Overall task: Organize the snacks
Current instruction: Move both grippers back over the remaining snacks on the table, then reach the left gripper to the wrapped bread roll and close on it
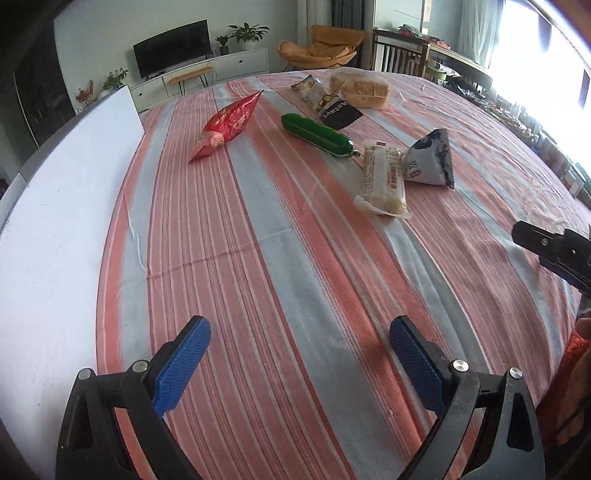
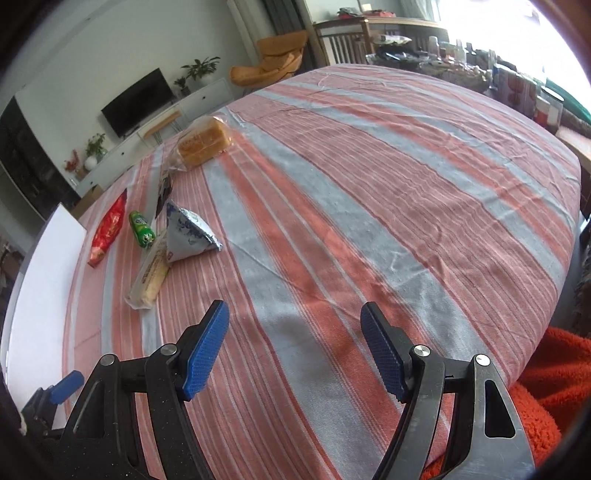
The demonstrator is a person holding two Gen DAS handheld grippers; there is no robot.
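Nearest, left tool (image 1: 299, 336) with blue pads (image 1: 184, 362) spread wide, nothing between them, hanging over bare striped cloth (image 1: 258, 258) on the worktop. Right tool (image 2: 295, 325) likewise agape and empty, above the same cloth; orange fleece (image 2: 554, 387) at the lower right edge of its view. Part of the right tool also visible at the right rim of the left view, dark and partly cut off.

Along the left side of the worktop, a flat white board (image 1: 55, 221) lying beside the cloth.

Farther out, the snacks — all on the cloth, well apart from both tools. First a pale wrapped bar (image 1: 384, 181), touching a grey-white pyramid pouch (image 1: 432, 158) at its right. Just beyond, a green tube-shaped packet (image 1: 317, 134), one end close to the bar. To the left of it, apart, a red foil packet (image 1: 229, 125) lying lengthwise. Farther still, a black-and-white printed packet (image 1: 325, 103), and behind it a bagged loaf of bread (image 1: 360, 88), the two close together or touching — hard to tell.

Beyond the worktop: television (image 1: 171, 51), potted plants (image 1: 247, 33), orange chair (image 1: 321, 48).
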